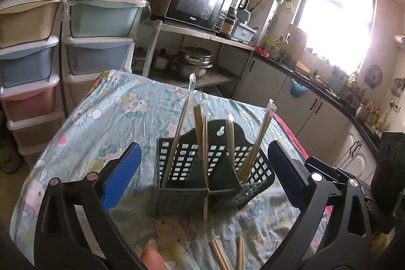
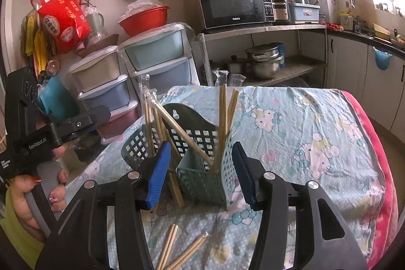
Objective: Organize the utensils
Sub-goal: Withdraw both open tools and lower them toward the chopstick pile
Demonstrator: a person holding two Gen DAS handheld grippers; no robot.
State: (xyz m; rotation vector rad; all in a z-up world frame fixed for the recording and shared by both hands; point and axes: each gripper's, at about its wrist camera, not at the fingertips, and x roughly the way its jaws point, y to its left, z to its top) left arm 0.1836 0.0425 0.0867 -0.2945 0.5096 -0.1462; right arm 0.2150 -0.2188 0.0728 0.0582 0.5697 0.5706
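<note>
A dark green slotted utensil holder [image 1: 215, 168] stands on the table, with several wooden chopstick pairs [image 1: 200, 133] upright in its compartments, some in clear wrappers. In the right wrist view the holder [image 2: 200, 156] stands just beyond the fingers, chopsticks [image 2: 222, 118] leaning in it. Loose chopsticks [image 1: 227, 254] lie on the cloth in front of it, also in the right wrist view [image 2: 177, 247]. My left gripper [image 1: 205, 171] is open and empty, its fingers either side of the holder. My right gripper [image 2: 202, 173] is open and empty, close to the holder's near side.
The table wears a light blue cartoon-print cloth [image 2: 303, 133] with a red edge at the right. Stacked plastic drawers [image 1: 98, 37] stand left of the table. A steel shelf with a microwave [image 2: 233, 4] and pots lies behind. The left gripper's handle [image 2: 38, 138] shows at the right wrist view's left.
</note>
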